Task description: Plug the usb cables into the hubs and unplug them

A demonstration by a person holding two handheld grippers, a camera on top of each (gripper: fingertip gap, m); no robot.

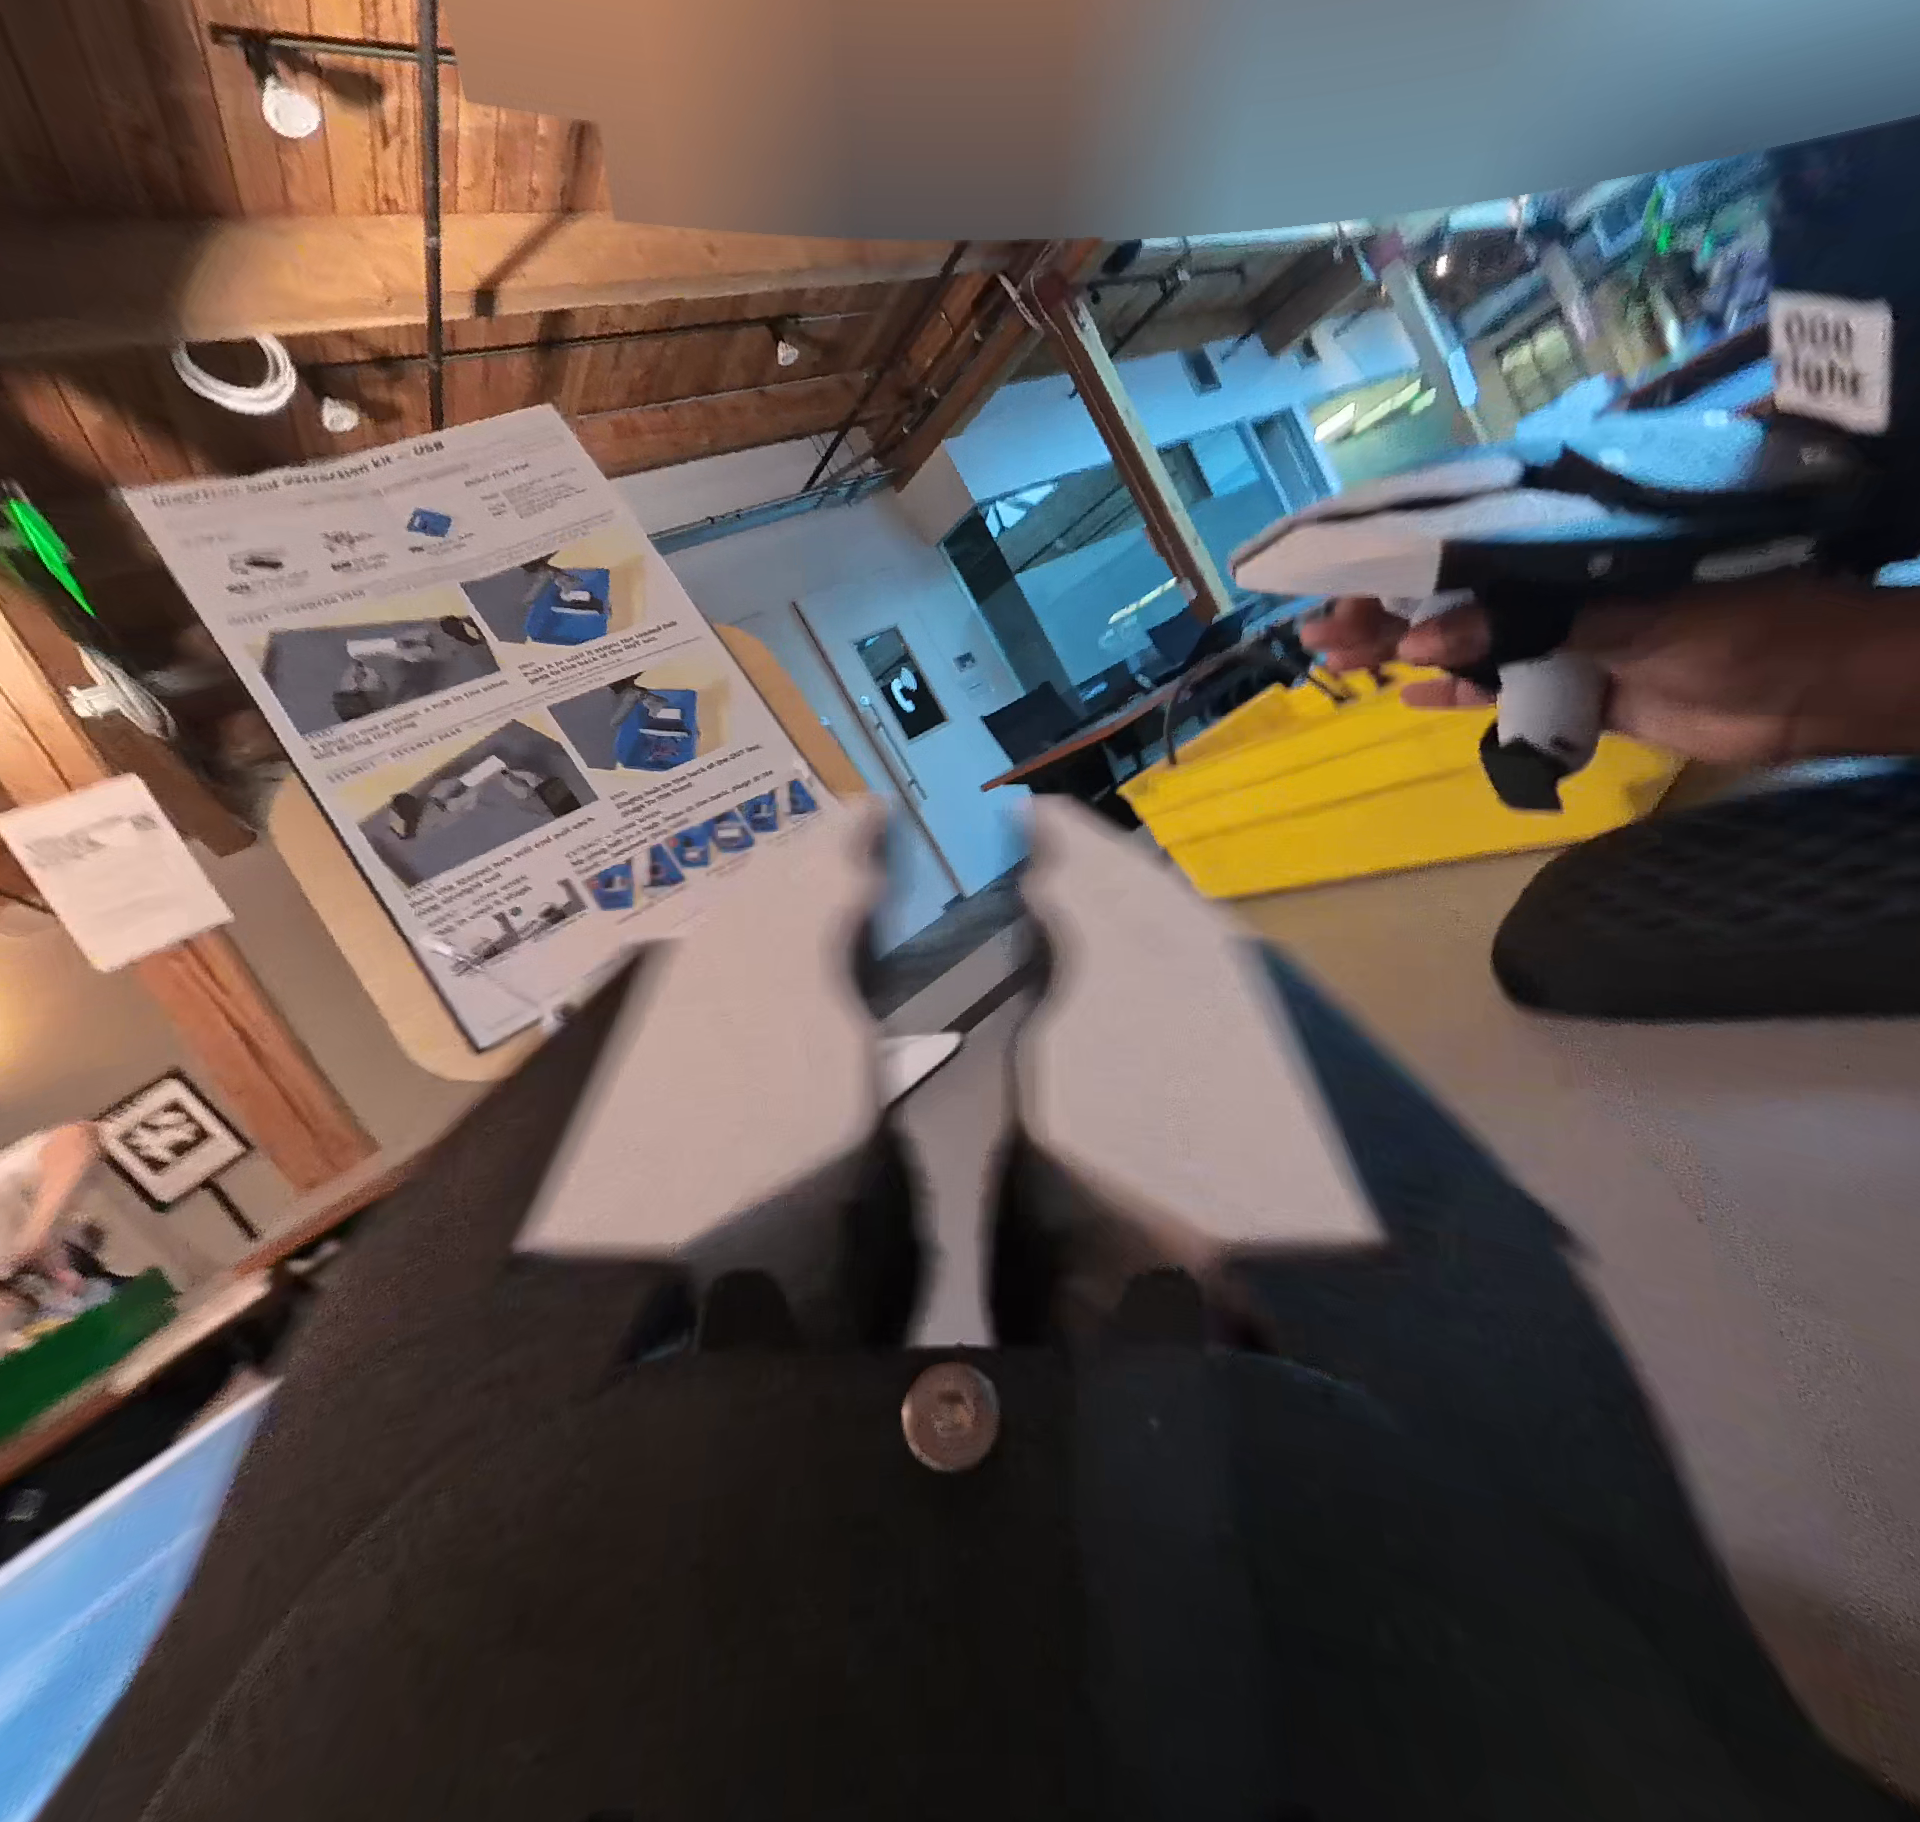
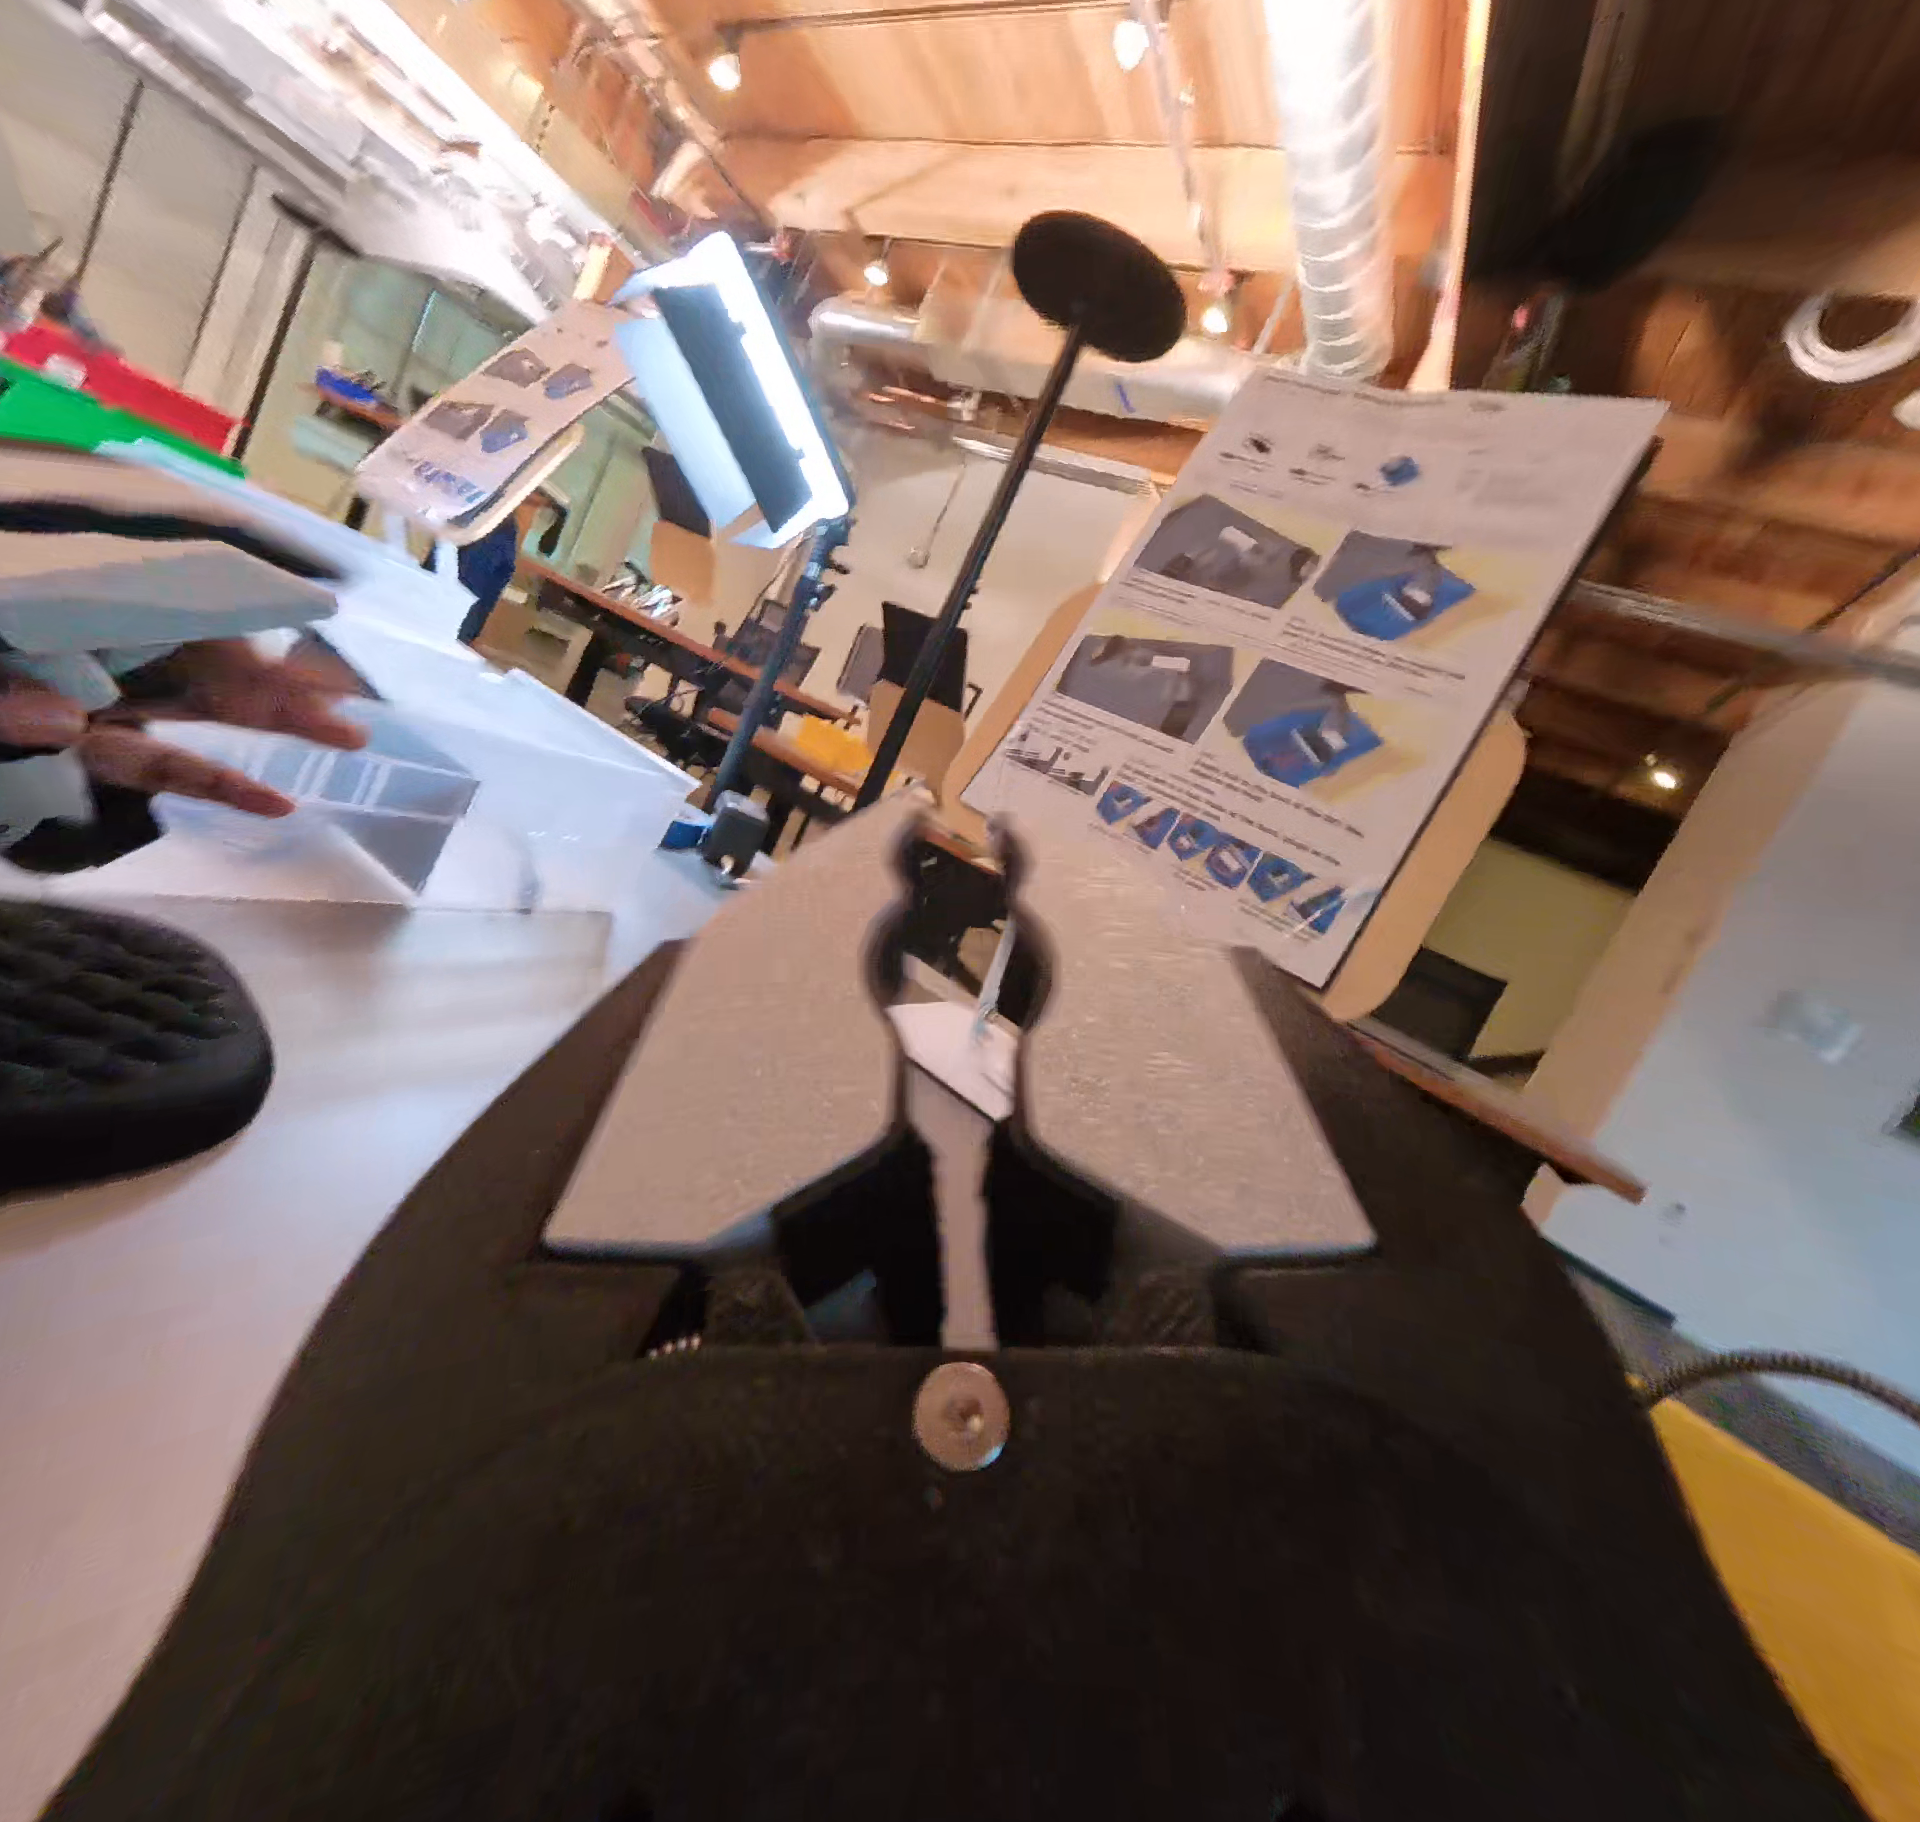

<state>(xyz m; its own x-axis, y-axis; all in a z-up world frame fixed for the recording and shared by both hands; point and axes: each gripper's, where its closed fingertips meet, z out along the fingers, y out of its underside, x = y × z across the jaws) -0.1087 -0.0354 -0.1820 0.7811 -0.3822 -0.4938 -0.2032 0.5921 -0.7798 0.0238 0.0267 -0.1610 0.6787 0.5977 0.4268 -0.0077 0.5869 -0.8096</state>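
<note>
— So, how far along does this look to you?

— Hardly begun, or between rounds; I can't say which. Neither view shows a USB cable or a hub anywhere, so nothing is visibly plugged or unplugged.

— Where are the grippers pointing, then?

— Up and outward, off the work surface. In the left wrist view the left gripper (image 1: 951,879) sits at the centre of the frame, aimed at a doorway, with the instruction sheet (image 1: 468,692) on its board at centre left. Its fingers are blurred, but a narrow gap shows between the tips and nothing is held.

— And the other one?

— In its own view the right gripper (image 2: 956,858) is at centre frame, fingers likewise slightly apart and empty, facing the same sheet at the right side of the frame and a black stand (image 2: 966,567) rising through the middle. From the left wrist view it appears at the upper right, held in a hand (image 1: 1621,671) above a yellow bin (image 1: 1351,785).

— Anything on the table itself?

— A black mesh pad (image 2: 104,1034) at the left edge of the right wrist view, lying on the pale table (image 2: 312,1201).

— So what's left?

— By my reading, everything: find cable and hub, grasp, insert, pull out.
</note>
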